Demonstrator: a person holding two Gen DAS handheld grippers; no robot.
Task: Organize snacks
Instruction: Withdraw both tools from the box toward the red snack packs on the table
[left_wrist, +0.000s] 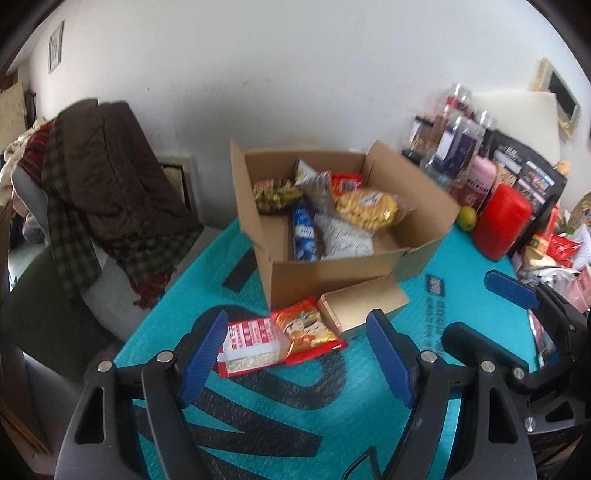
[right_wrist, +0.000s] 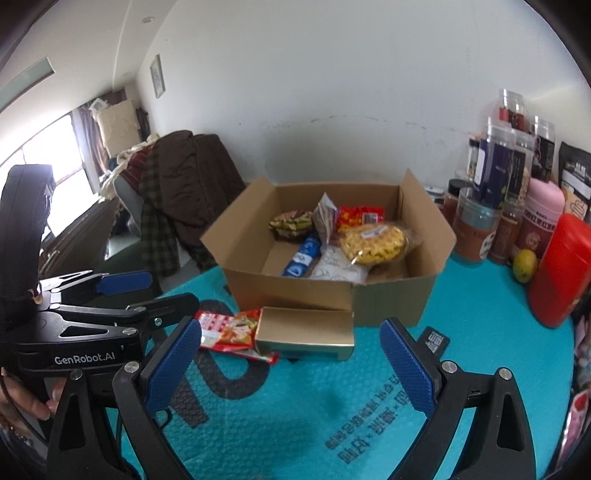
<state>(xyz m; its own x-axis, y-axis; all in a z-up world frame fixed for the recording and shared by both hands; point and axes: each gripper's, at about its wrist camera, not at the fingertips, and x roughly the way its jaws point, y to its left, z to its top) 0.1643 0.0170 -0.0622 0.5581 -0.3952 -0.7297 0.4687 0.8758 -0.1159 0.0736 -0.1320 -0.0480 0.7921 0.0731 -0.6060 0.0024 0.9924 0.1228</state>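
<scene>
An open cardboard box (left_wrist: 328, 271) (right_wrist: 291, 293) stands on a teal bubble mat (left_wrist: 461, 258) and holds several snack bags. In front of it lie a red-and-white packet (left_wrist: 249, 343), a red-and-gold packet (left_wrist: 308, 326) (right_wrist: 231, 328) and a flat gold box (left_wrist: 364, 302) (right_wrist: 306, 328). My left gripper (left_wrist: 295, 358) (right_wrist: 147, 295) hovers open just short of the two packets, nothing between its blue pads. My right gripper (right_wrist: 291, 369) (left_wrist: 487, 314) is open too, facing the gold box from a little way back. A hand holds the left gripper's handle at the lower left of the right wrist view.
Jars (right_wrist: 495, 173), a pink bottle (right_wrist: 543, 218), a red container (left_wrist: 500, 225) (right_wrist: 557, 269) and a green fruit (right_wrist: 524, 264) crowd the right side by the wall. More packets pile at the far right (left_wrist: 554, 251). A chair draped with a brown jacket (left_wrist: 110, 184) stands left.
</scene>
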